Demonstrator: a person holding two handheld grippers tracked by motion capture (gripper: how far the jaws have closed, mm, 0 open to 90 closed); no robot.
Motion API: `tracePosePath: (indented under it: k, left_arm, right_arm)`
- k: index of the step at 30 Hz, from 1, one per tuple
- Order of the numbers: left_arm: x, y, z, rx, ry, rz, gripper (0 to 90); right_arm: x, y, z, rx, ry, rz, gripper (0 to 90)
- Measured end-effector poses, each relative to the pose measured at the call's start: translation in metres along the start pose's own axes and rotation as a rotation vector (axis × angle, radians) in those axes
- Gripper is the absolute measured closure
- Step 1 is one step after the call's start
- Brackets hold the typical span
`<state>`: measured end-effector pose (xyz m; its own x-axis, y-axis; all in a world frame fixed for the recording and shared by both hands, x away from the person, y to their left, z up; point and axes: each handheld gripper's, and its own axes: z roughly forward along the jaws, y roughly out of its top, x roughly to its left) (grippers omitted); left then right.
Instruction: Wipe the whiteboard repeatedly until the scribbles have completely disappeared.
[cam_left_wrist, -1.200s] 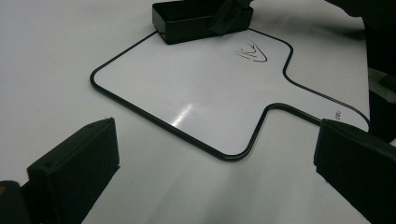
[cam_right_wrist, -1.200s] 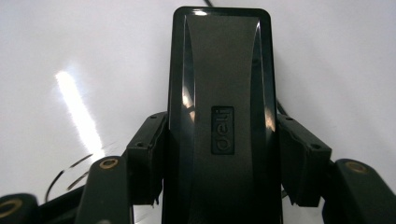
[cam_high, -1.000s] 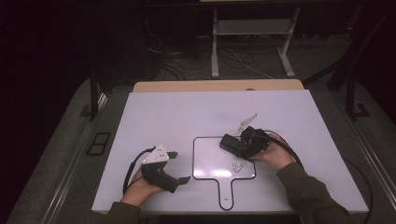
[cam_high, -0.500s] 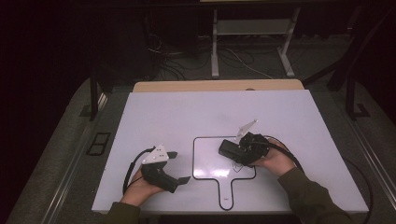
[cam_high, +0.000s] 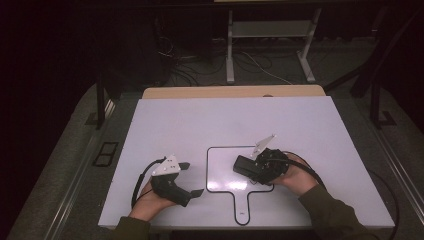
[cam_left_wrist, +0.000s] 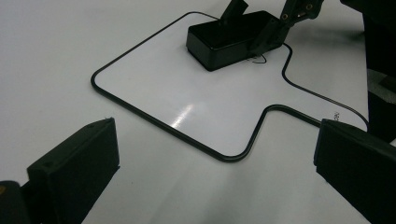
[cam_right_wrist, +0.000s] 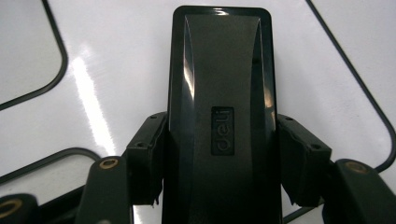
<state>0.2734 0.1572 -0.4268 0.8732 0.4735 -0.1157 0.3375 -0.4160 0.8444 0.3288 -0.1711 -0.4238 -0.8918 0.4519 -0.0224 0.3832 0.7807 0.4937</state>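
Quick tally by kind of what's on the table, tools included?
Small whiteboard: 1
Black eraser: 1, clamped in the right tool
Handheld tools: 2, the left tool open
Total: 4

Black eraser lies flat inside outlined board.

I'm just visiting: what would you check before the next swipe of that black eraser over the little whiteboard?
1. Right hand-held gripper clamped on the black eraser: ok.
2. Eraser sits straight between the jaws: ok.
3. Eraser inside the small whiteboard's black rim: ok.
4. Left hand-held gripper open and off the whiteboard: ok.
5. Pen mark by the eraser gone: not ok, a trace shows.
6. Eraser's felt pressed flat on the whiteboard: cannot tell.
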Motion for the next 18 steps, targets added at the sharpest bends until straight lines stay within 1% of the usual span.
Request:
tracePosePath:
  k: [1,4,5,6,7,9,10,11,13,14,15,18]
  left_arm:
    - [0.0,0.0,0.0,-0.003,0.001,0.0,0.0]
    - [0.0,0.0,0.0,-0.003,0.0,-0.001,0.0]
    - [0.0,0.0,0.0,-0.003,0.0,-0.001,0.0]
    - [0.0,0.0,0.0,-0.002,0.0,0.0,0.0]
    - [0.0,0.0,0.0,-0.001,0.0,0.002,0.0]
    - [0.0,0.0,0.0,-0.002,0.0,0.0,0.0]
    - [0.0,0.0,0.0,-0.003,0.0,0.0,0.0]
    - [0.0,0.0,0.0,-0.003,0.0,0.0,0.0]
    - [0.0,0.0,0.0,-0.003,0.0,0.0,0.0]
    - [0.0,0.0,0.0,-0.004,0.0,0.0,0.0]
    - [0.0,0.0,0.0,-0.004,0.0,0.0,0.0]
    - [0.0,0.0,0.0,-0.003,-0.001,0.001,0.0]
  right_arm:
    - [0.001,0.0,-0.001,0.006,-0.006,-0.008,38.9]
    - [0.007,-0.002,-0.001,0.002,0.007,-0.007,38.9]
    - [0.007,-0.002,-0.001,0.002,0.007,-0.007,38.9]
    - [0.008,-0.002,-0.002,0.005,-0.002,-0.024,38.9]
    - [0.01,-0.002,-0.002,0.003,0.009,-0.018,38.9]
    - [0.011,-0.003,-0.002,0.006,0.001,-0.027,38.9]
    - [0.015,-0.003,-0.003,0.005,0.01,-0.023,38.9]
    - [0.015,-0.003,-0.003,0.005,0.01,-0.023,38.9]
    - [0.017,-0.004,-0.003,0.004,0.014,-0.03,39.0]
    - [0.019,-0.005,-0.004,0.008,0.008,-0.046,38.9]
    - [0.021,-0.005,-0.004,0.006,0.017,-0.037,38.9]
    - [0.021,-0.006,-0.004,0.009,0.013,-0.043,38.9]
